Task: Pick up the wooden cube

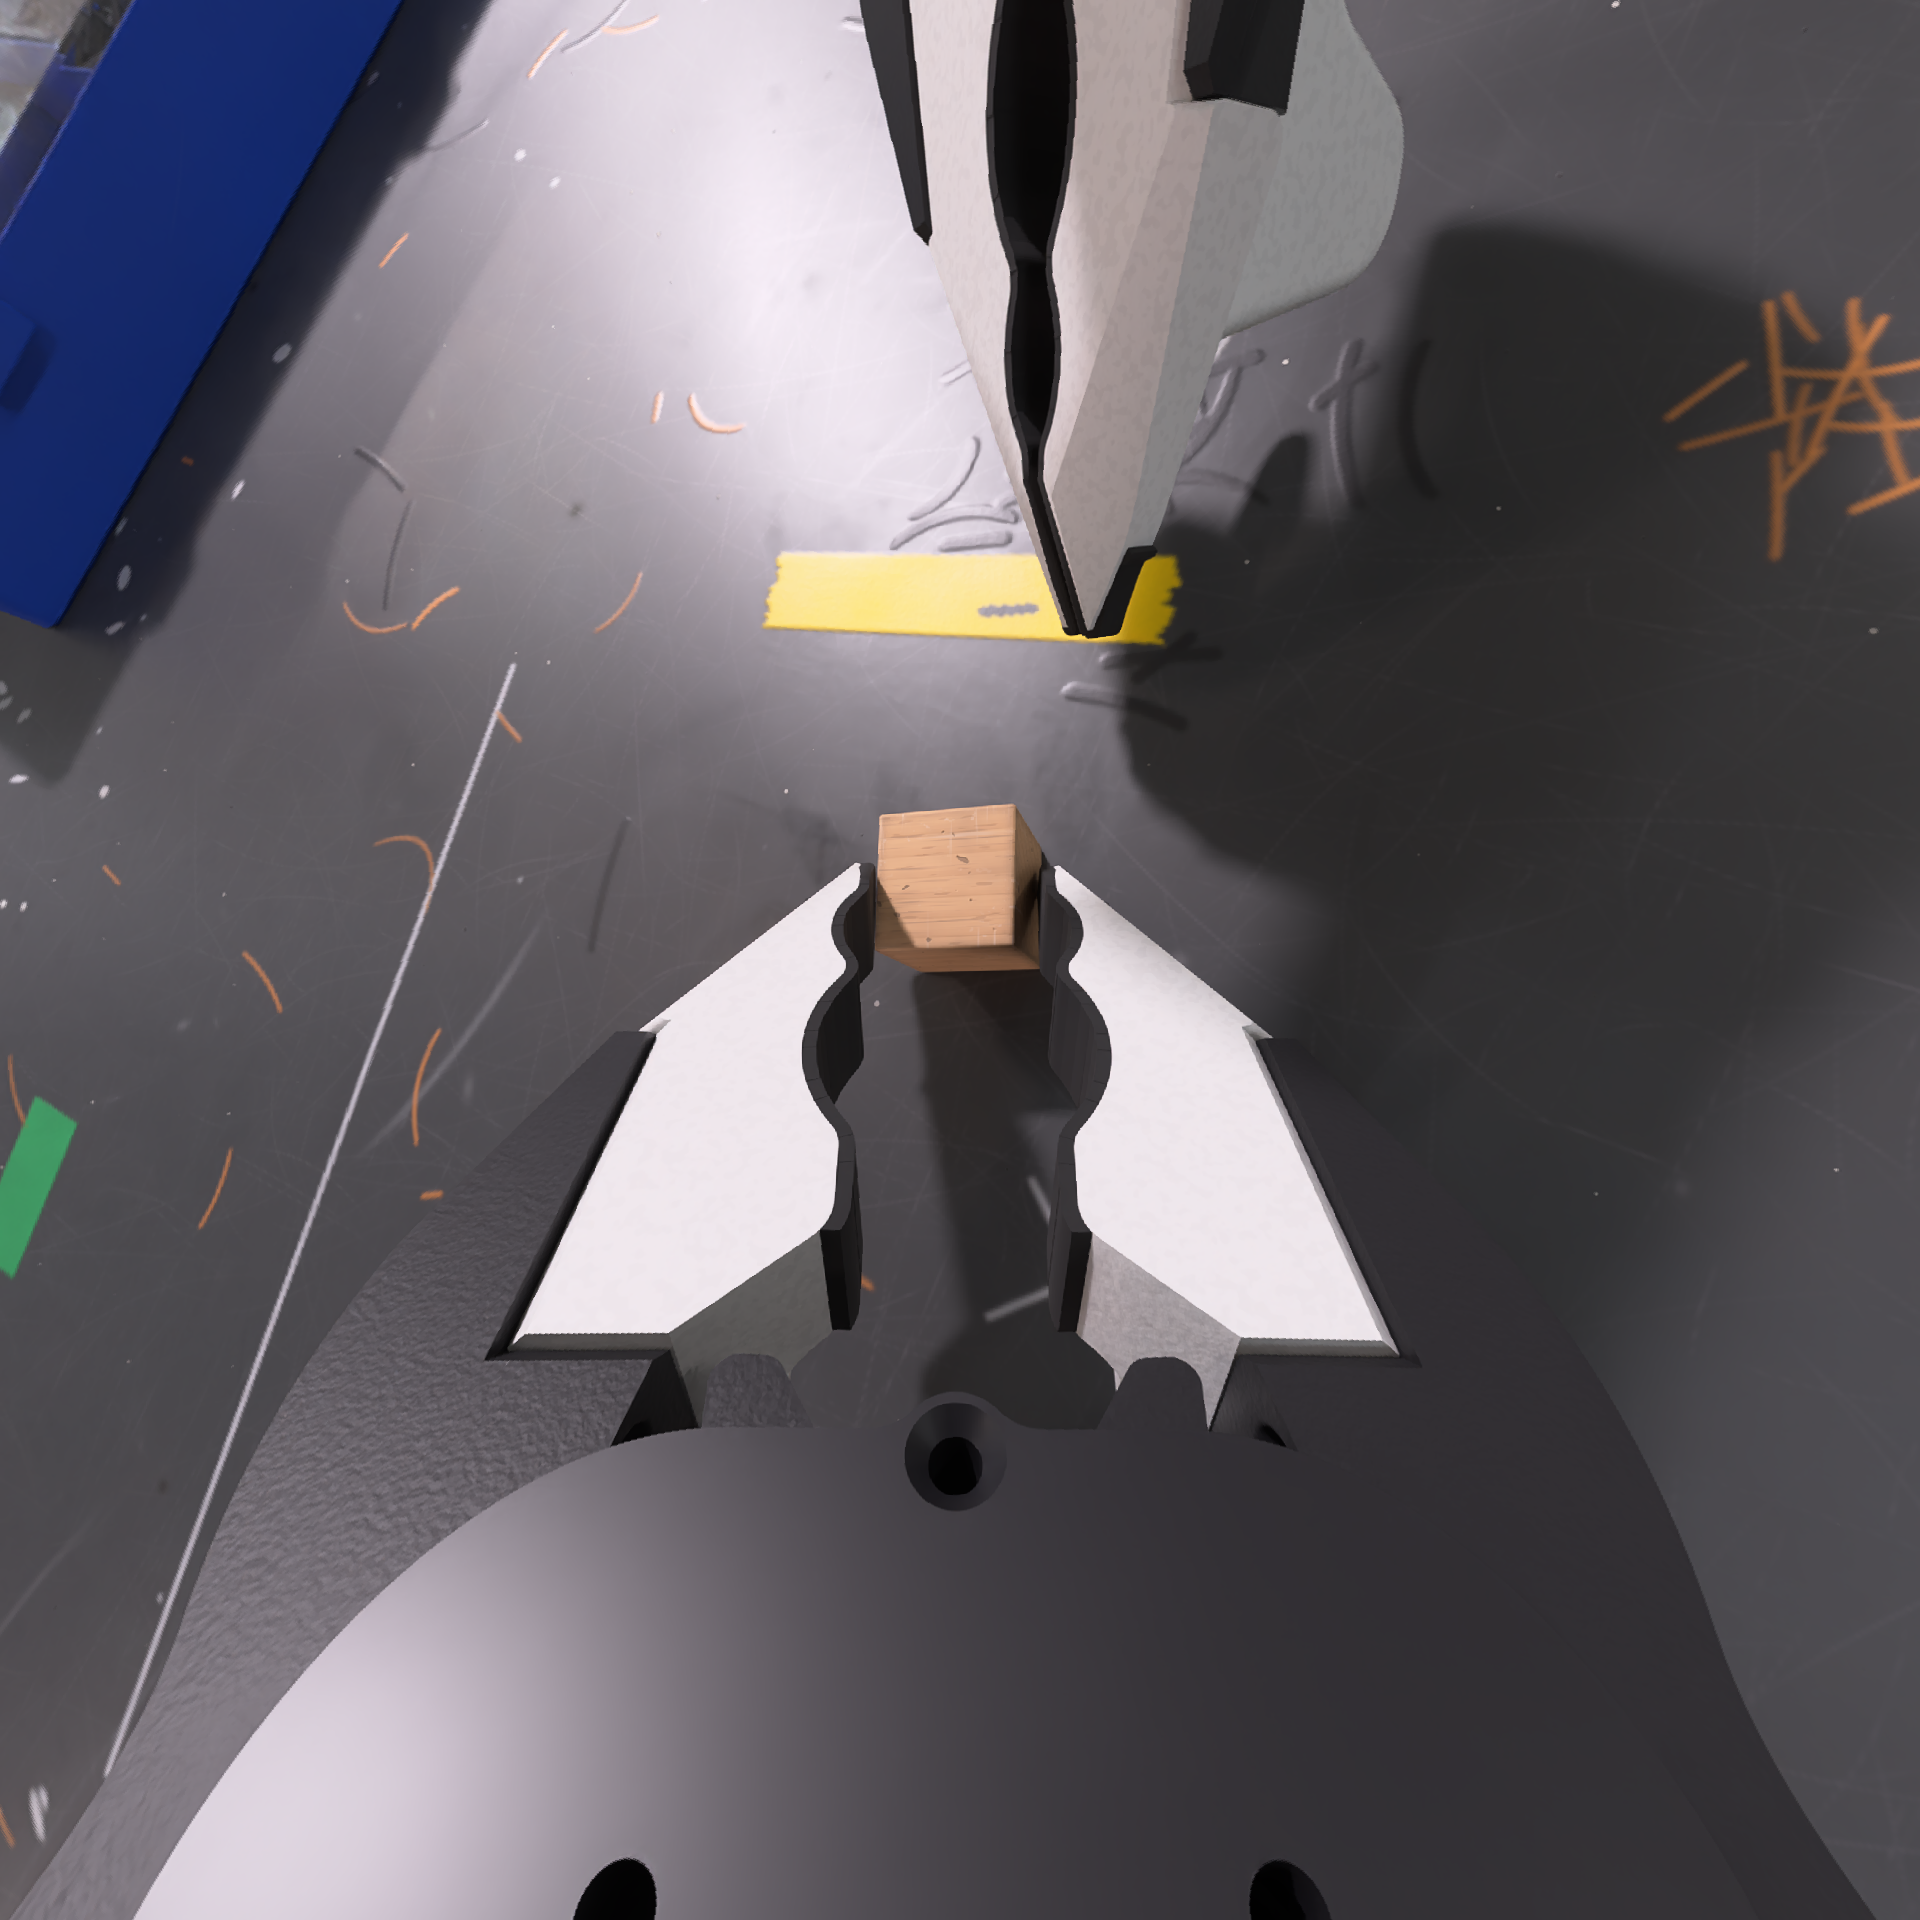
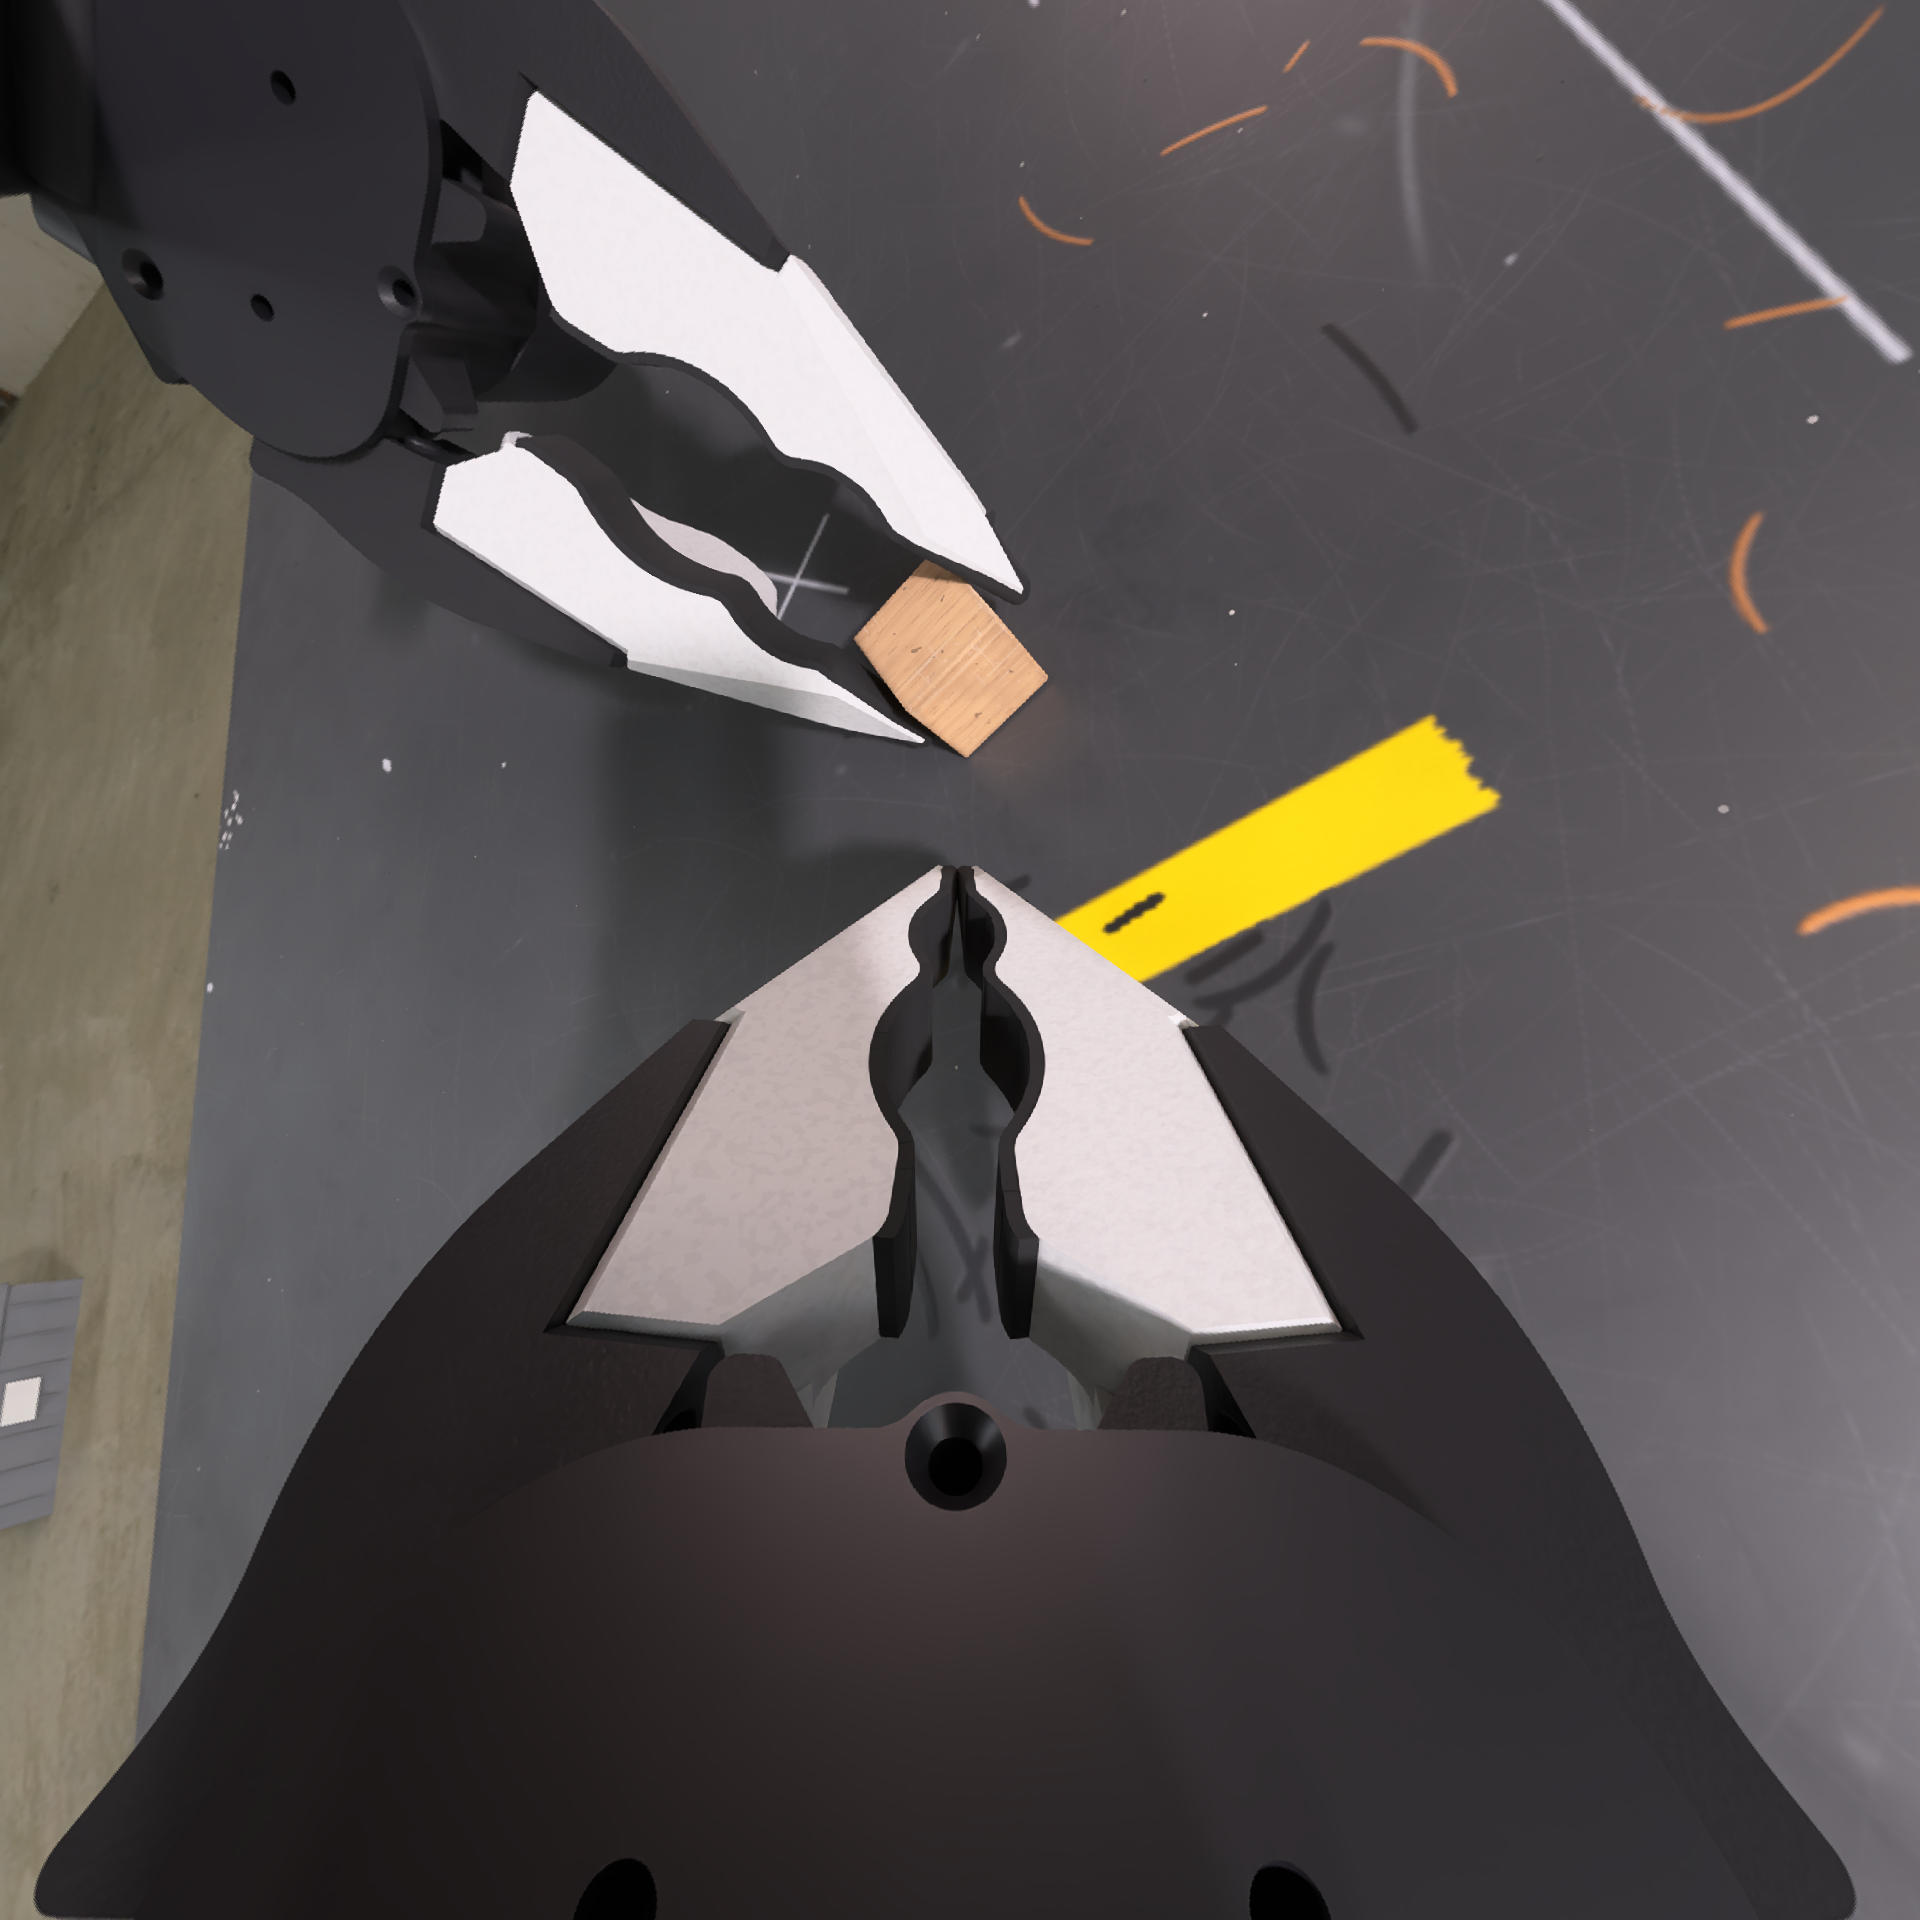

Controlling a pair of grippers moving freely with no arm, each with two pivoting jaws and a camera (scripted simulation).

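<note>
Your left tool point(image 1: 956, 883) is clamped on the wooden cube point(image 1: 958, 888), gripping only its near half at the fingertips. The cube appears slightly raised off the dark worktop point(image 1: 1558, 1039), tilted. Keep the squeeze constant and raise straight up; avoid twisting, since the hold is shallow. A cube has no long axis; one corner dips toward the yellow tape strip point(image 2: 1278, 847). Your right tool point(image 2: 958, 873) is clenched and empty, nearby.
</note>
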